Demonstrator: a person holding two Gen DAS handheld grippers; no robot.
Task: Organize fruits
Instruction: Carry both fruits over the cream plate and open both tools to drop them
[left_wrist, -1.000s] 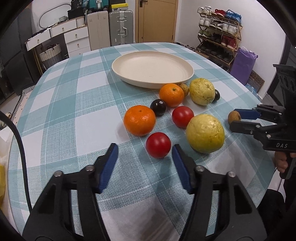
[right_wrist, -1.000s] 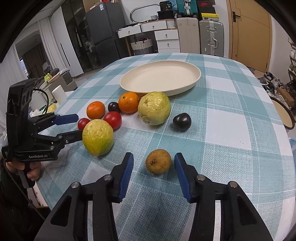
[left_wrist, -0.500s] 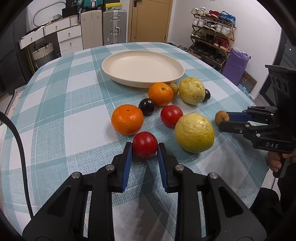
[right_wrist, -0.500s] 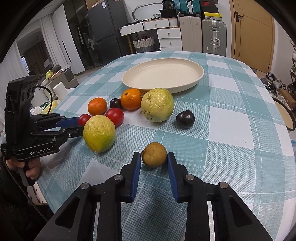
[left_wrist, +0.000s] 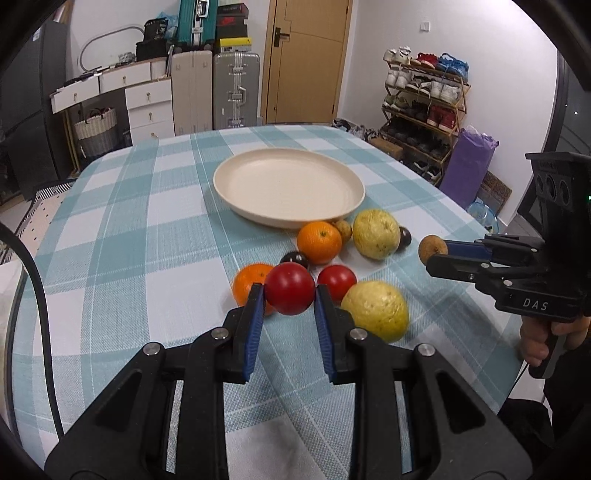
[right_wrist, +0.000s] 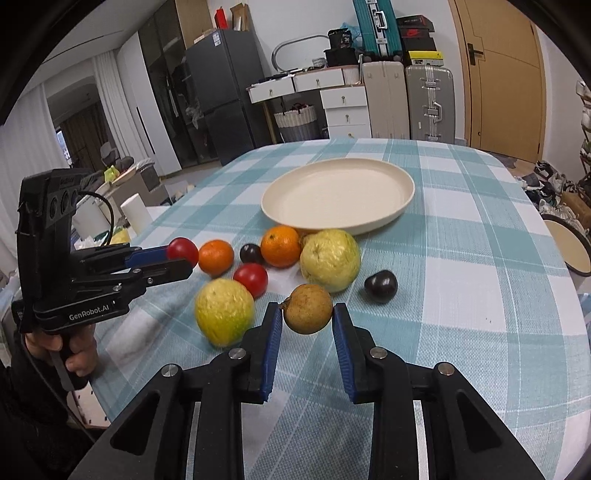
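Note:
My left gripper (left_wrist: 289, 295) is shut on a red tomato (left_wrist: 290, 293), held a little above the checked cloth; it also shows in the right wrist view, left gripper (right_wrist: 181, 258) on tomato (right_wrist: 183, 249). My right gripper (right_wrist: 308, 314) is shut on a small brown fruit (right_wrist: 308, 308); the left wrist view has that gripper (left_wrist: 434, 254) at the right. The cream plate (right_wrist: 338, 192) lies empty beyond the fruit. On the cloth between lie two oranges (left_wrist: 319, 242), two yellow guavas (left_wrist: 375, 310), a second tomato (left_wrist: 338, 280) and dark plums (right_wrist: 380, 284).
A person's hand (left_wrist: 543, 339) grips the right tool's handle near the table's right edge. Another small brown fruit (left_wrist: 343, 229) sits by the plate (left_wrist: 288, 184). Suitcases, drawers and a shoe rack (left_wrist: 424, 107) stand beyond the table.
Both grippers closed, the left on the red tomato, the right on the brown fruit. The left one then rose with its tomato, and both views tilted upward.

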